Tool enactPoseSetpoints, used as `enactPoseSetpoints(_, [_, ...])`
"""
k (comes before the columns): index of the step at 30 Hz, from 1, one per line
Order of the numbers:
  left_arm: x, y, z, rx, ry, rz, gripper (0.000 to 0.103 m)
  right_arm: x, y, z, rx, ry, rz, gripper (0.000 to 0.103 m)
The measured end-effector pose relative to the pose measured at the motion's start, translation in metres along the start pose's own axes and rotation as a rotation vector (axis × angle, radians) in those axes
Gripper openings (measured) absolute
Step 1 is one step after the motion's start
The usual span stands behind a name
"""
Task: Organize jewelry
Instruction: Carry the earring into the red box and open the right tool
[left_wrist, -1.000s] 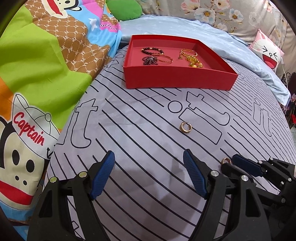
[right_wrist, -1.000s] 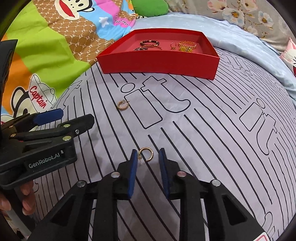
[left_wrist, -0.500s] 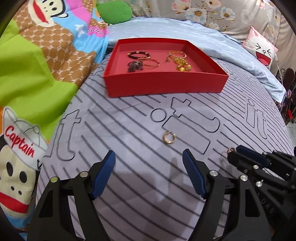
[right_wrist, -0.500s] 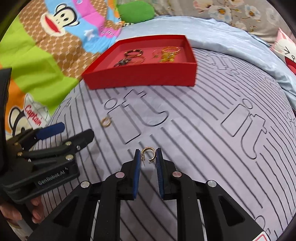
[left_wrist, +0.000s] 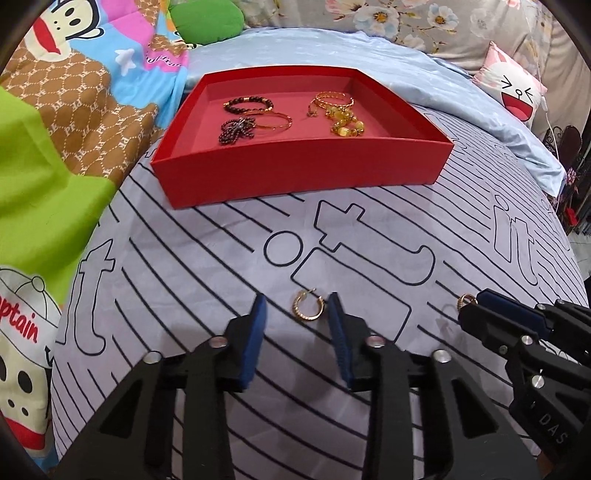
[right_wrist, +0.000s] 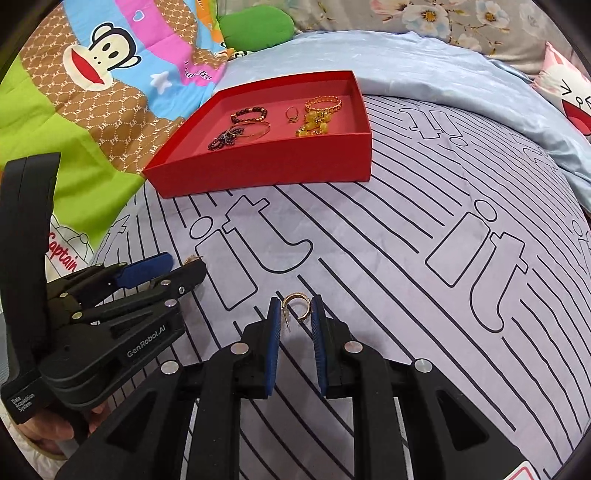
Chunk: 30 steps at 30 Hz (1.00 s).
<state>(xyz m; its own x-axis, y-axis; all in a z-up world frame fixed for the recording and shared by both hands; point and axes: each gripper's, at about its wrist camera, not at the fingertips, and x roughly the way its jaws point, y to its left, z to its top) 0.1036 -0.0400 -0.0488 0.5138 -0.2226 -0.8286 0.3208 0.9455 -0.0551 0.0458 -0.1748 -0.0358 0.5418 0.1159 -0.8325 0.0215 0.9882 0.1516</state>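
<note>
Gold hoop earring (left_wrist: 308, 305) lies on the striped bedsheet (left_wrist: 207, 258), bracketed by the left gripper (left_wrist: 295, 314), whose fingers are spread and not touching it. Right gripper (right_wrist: 295, 314) pinches a second hoop earring (right_wrist: 296, 305) at its tips. Step in hand: pickup. Next, presumably close the left, then carry both to the red tray (left_wrist: 295, 173). Both tools reach forward, low over the sheet.

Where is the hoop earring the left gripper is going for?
In the left wrist view the hoop earring lies on the striped sheet, between the open left gripper's fingertips, in front of the red tray.
</note>
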Motion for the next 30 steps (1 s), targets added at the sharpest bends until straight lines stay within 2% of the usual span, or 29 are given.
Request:
enactPoseSetpoints(2, [0.001,-0.001,0.001,0.001,0.002,-0.010,0.018,0.001,0.000,0.001,-0.001,0.000,0.001,0.015])
enactPoseSetpoints(3, [0.001,-0.002,0.002,0.004,0.003,-0.014,0.017,0.001,0.001,0.001,-0.001,0.000,0.002,0.015])
enactPoseSetpoints(11, [-0.002,-0.008,0.004,0.023,0.002,-0.033,0.017,-0.003,0.003,0.004,-0.001,-0.007,0.005,0.015])
enactPoseSetpoints(16, [-0.016,-0.010,0.015,0.037,-0.029,-0.029,0.017,-0.010,0.006,0.016,-0.014,-0.031,0.012,0.015])
enactPoseSetpoints(22, [-0.030,-0.009,0.045,0.050,-0.079,-0.028,0.017,-0.018,0.012,0.057,-0.045,-0.087,0.020,0.016])
enactPoseSetpoints(30, [-0.026,0.004,0.109,0.037,-0.156,0.000,0.017,-0.007,0.020,0.131,-0.089,-0.158,0.016,0.016])
